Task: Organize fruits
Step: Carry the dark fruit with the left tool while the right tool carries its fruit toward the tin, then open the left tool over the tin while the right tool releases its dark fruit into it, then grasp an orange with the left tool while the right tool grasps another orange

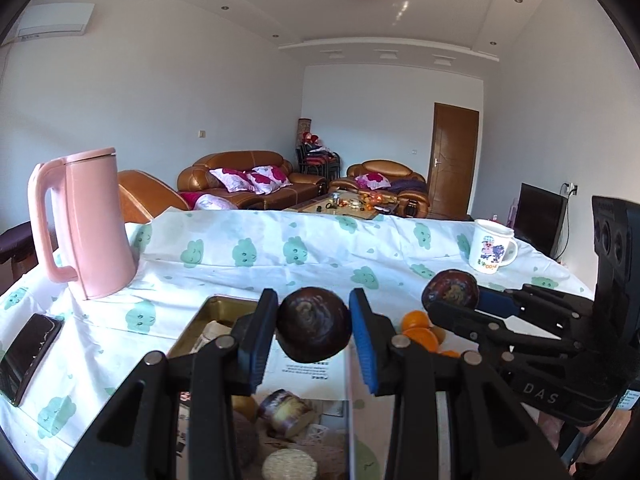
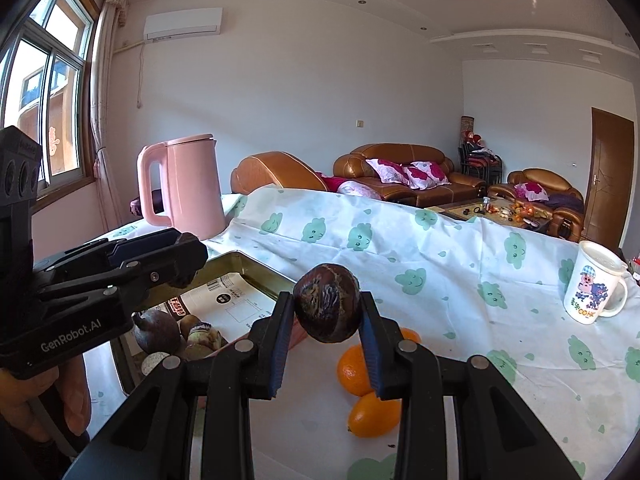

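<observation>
My left gripper (image 1: pixel 314 330) is shut on a dark brown round fruit (image 1: pixel 314 328) and holds it above a metal tray (image 1: pixel 224 306). The tray holds several brown fruits and pieces (image 1: pixel 286 410). My right gripper (image 2: pixel 326 320) is shut on a second dark brown round fruit (image 2: pixel 327 308), held above the tablecloth just right of the tray (image 2: pixel 240 260). It also shows in the left wrist view (image 1: pixel 450 292). Oranges (image 2: pixel 356 368) lie on the cloth below the right gripper and show in the left wrist view (image 1: pixel 418 330). The left gripper shows at the left of the right wrist view, its fingertips hidden.
A pink kettle (image 1: pixel 94 228) stands at the back left of the table. A white cartoon mug (image 1: pixel 490 250) stands at the back right. A black phone (image 1: pixel 28 354) lies at the left edge. The table has a white cloth (image 2: pixel 440 264) with green clouds. Sofas stand behind.
</observation>
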Demonstrator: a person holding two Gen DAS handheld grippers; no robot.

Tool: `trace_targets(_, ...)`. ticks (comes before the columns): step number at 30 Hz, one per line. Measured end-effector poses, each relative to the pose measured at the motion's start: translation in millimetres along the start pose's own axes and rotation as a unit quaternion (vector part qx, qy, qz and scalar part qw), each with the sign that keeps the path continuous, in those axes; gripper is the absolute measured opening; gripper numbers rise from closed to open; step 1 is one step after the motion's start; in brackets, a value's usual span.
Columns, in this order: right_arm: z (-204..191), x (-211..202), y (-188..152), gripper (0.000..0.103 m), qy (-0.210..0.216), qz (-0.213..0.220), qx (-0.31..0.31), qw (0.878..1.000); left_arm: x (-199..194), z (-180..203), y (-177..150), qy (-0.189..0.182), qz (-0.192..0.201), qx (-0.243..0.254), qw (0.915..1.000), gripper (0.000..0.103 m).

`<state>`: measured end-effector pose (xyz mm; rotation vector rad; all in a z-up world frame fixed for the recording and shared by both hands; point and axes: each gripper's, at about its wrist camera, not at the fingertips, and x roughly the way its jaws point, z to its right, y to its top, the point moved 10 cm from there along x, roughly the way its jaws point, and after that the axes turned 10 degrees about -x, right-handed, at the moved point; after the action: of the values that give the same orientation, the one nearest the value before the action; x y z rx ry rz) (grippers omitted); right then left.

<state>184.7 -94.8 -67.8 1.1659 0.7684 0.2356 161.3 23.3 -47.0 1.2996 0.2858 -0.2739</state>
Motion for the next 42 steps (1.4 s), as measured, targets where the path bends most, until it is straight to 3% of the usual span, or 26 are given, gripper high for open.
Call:
trace_targets(11, -56.8, 54.9, 4.9, 0.034, 0.051, -0.054, -0.035, 0.997, 29.2, -79.3, -7.0, 0.056, -0.06, -0.041, 0.9958, 0.038)
trace_targets(20, -75.2, 84.5, -13.0, 0.034, 0.051, -0.114, -0.058, 0.99, 42.9, -98.1, -21.7, 0.083, -0.097, -0.031, 0.9913, 0.039)
trace_targets(27, -79.3, 86.4, -17.3, 0.035, 0.05, -0.122, -0.065, 0.989, 47.9, -87.2, -29.3, 0.082, -0.114, -0.004, 0.9901, 0.039)
trace_targets(28, -80.9, 85.8, -17.5, 0.035, 0.052, -0.122, -0.067, 0.989, 47.4, -86.1, -28.9, 0.084, -0.109, -0.002, 0.9905, 0.041)
trace_targets(29, -83.0, 84.6, -17.5, 0.036, 0.054, -0.121, -0.068, 0.989, 46.4, -86.4, -28.0, 0.088, -0.106, -0.003, 0.9905, 0.049)
trace_targets(31, -81.6, 77.5, -15.7, 0.05, 0.048, -0.112, -0.069, 0.99, 42.0, -87.2, -24.6, 0.088, -0.095, -0.009, 0.9915, 0.061)
trace_targets(32, -79.2, 71.1, -15.0, 0.053, 0.045, -0.104, -0.068, 0.991, 38.8, -87.6, -22.0, 0.087, -0.089, -0.014, 0.9922, 0.066)
trace_targets(37, -32.7, 30.3, -24.1, 0.054, 0.008, -0.086, -0.039, 0.996, 21.4, -84.1, -7.1, 0.08, -0.056, -0.036, 0.9946, 0.082)
trace_targets(42, 34.2, 8.3, -59.2, 0.055, -0.046, -0.125, 0.007, 0.991, 15.5, -53.2, -3.0, 0.049, -0.044, -0.039, 0.9971, 0.092)
